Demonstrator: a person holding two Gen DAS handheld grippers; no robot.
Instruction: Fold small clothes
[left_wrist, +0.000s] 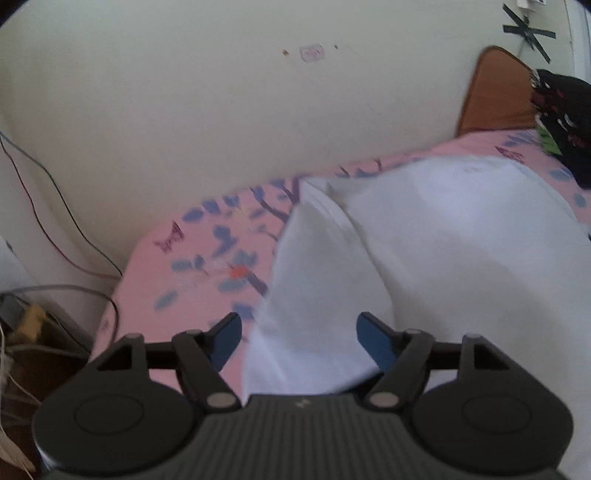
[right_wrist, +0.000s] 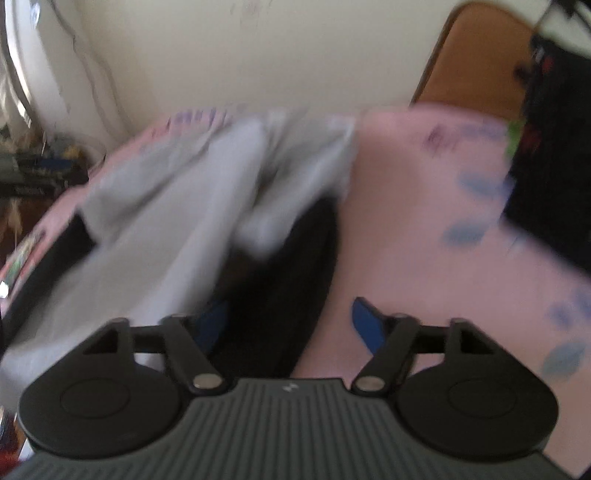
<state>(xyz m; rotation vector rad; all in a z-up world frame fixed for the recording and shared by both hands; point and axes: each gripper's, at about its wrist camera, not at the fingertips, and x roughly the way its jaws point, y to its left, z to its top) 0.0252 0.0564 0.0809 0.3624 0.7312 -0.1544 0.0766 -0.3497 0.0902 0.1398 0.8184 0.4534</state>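
Note:
A white garment lies bunched on a pink flowered bed sheet. My left gripper is open over its near edge. White cloth lies between the blue pads, which stand apart. In the blurred right wrist view the same pale garment drapes toward the left, with a dark piece of cloth below it. My right gripper is open. The dark cloth runs between its fingers close to the left pad, and the right pad stands free over the pink sheet.
A cream wall runs behind the bed. A wooden headboard stands at the far right, with a dark pile of clothes next to it. Cables and clutter sit on the floor past the bed's left edge.

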